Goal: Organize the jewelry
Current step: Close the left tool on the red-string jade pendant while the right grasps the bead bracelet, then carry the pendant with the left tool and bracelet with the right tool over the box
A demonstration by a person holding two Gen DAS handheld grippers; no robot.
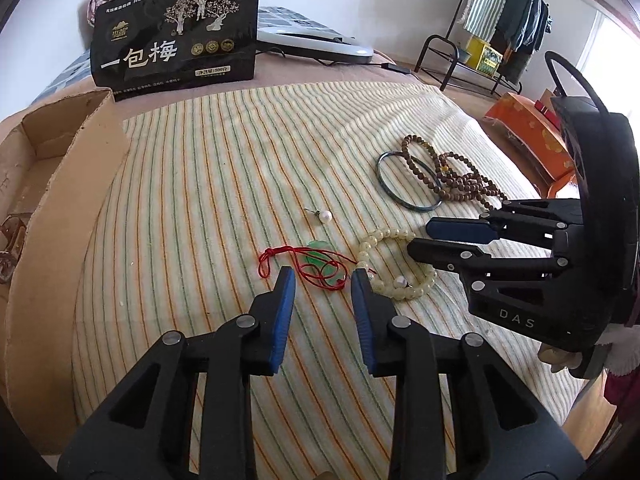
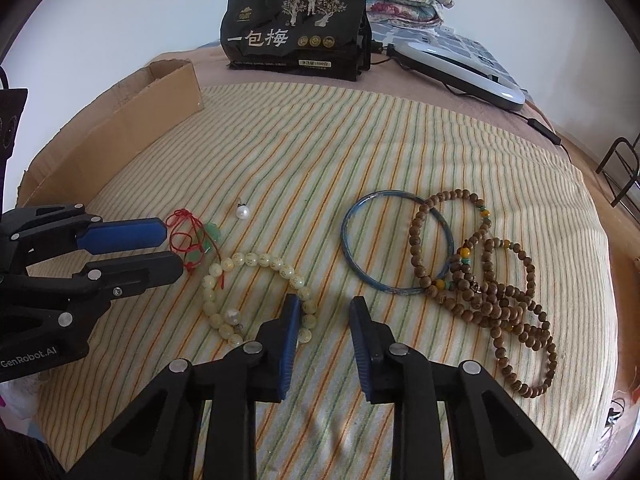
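left claw [image 1: 323,276]: ajar, empty, over jade pendant [image 1: 322,259] | right claw [image 2: 325,307]: ajar, empty, cream bracelet [image 2: 256,260] at 10 o'clock | pendant: light, brittle, slick; pinch its limp red cord [image 1: 276,258]

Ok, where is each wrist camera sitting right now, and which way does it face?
Left wrist: on the left gripper, angled down at the green pendant on red cord; its own black arms and blue pads frame it, and the right gripper enters from the right.
Right wrist: on the right gripper, angled down at the cream bead bracelet; the left gripper enters from the left.
Shared: the striped cloth, dark blue bangle, brown bead strand, cardboard box and black snack bag.
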